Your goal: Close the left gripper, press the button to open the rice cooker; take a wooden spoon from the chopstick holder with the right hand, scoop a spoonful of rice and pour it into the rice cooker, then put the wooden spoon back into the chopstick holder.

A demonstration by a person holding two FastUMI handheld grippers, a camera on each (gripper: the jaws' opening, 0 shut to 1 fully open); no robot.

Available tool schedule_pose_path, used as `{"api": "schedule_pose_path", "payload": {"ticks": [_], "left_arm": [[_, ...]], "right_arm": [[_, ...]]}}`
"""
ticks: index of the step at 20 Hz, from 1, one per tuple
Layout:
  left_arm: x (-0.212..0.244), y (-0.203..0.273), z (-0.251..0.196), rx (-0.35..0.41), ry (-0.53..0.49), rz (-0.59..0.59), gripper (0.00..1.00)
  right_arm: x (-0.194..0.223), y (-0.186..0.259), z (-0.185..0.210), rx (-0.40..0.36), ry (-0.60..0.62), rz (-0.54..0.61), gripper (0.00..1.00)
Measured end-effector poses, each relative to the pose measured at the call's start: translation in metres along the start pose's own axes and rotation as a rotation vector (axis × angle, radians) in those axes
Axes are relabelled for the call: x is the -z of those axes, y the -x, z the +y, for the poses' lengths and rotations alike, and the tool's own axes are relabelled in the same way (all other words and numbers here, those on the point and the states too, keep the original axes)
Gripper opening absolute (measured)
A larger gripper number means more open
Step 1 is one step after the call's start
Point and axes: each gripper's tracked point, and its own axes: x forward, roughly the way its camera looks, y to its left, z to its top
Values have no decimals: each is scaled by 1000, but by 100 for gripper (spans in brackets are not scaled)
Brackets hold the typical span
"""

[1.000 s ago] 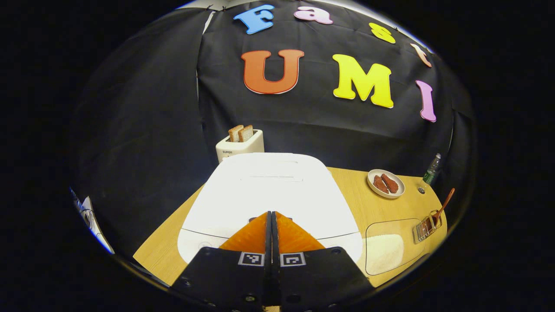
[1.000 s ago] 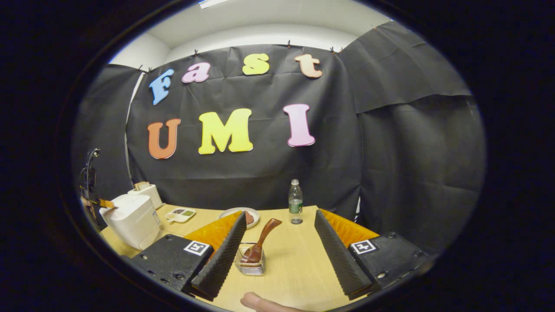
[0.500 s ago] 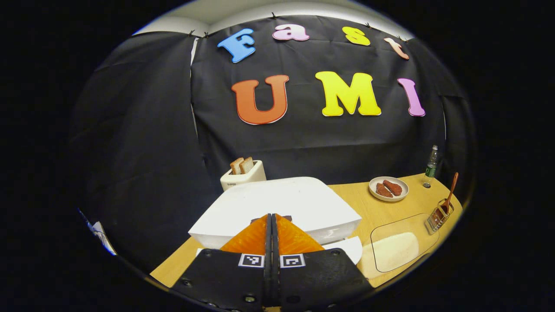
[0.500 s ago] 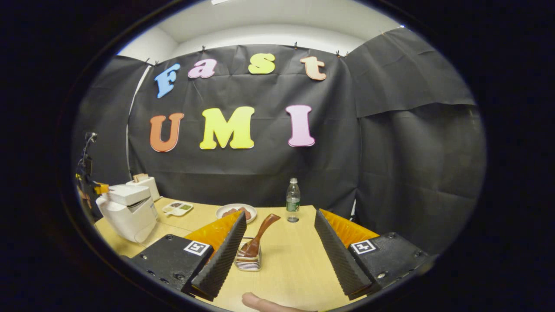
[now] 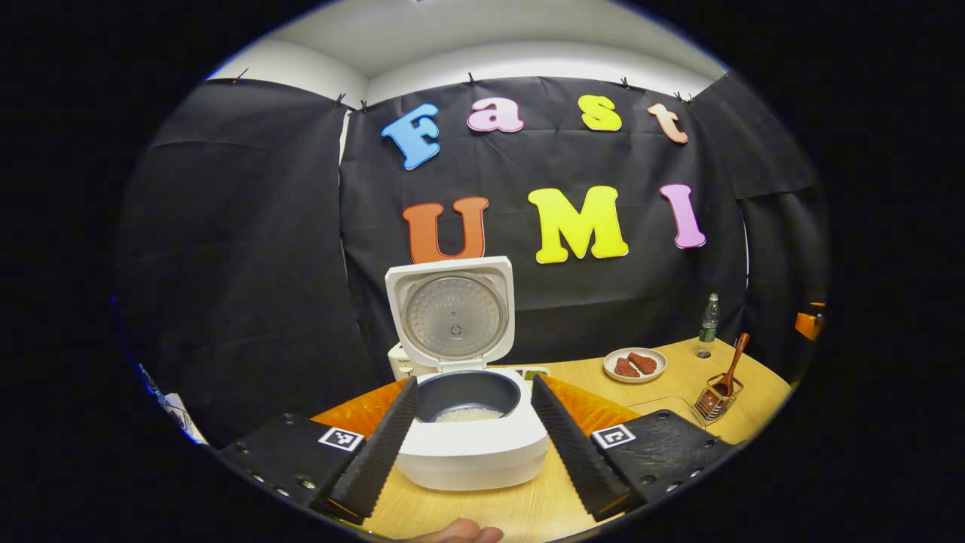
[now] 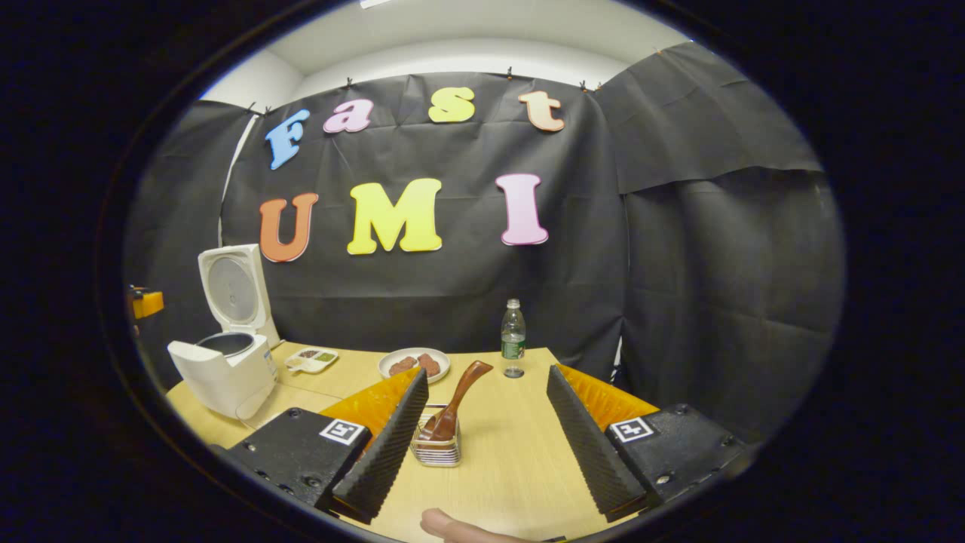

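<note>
Counter, taken from the rice cooker as your landmark:
- Rice cooker: on the counter, lid upright behind the pot; some rice in the pot.
- Toaster: directly behind the cooker, mostly hidden by it.
- Divided dish: behind and to the right of the cooker.
- Plate: farther right of the cooker.
- Bottle: beyond the plate, near the wall.
- Chopstick holder: far right of the cooker, nearer you than the bottle; wooden spoon standing in it, leaning.
</note>
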Motion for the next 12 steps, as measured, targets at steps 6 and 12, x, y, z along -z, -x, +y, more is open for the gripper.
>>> {"api": "schedule_pose_path", "payload": {"ticks": [6, 12], "left_arm": [[0, 47, -8, -9, 31, 8, 95], [7, 72, -32, 45, 6, -27, 95]], "right_arm": [[15, -21, 8, -22, -30, 26, 100], [42, -67, 21, -65, -63, 77, 100]]}}
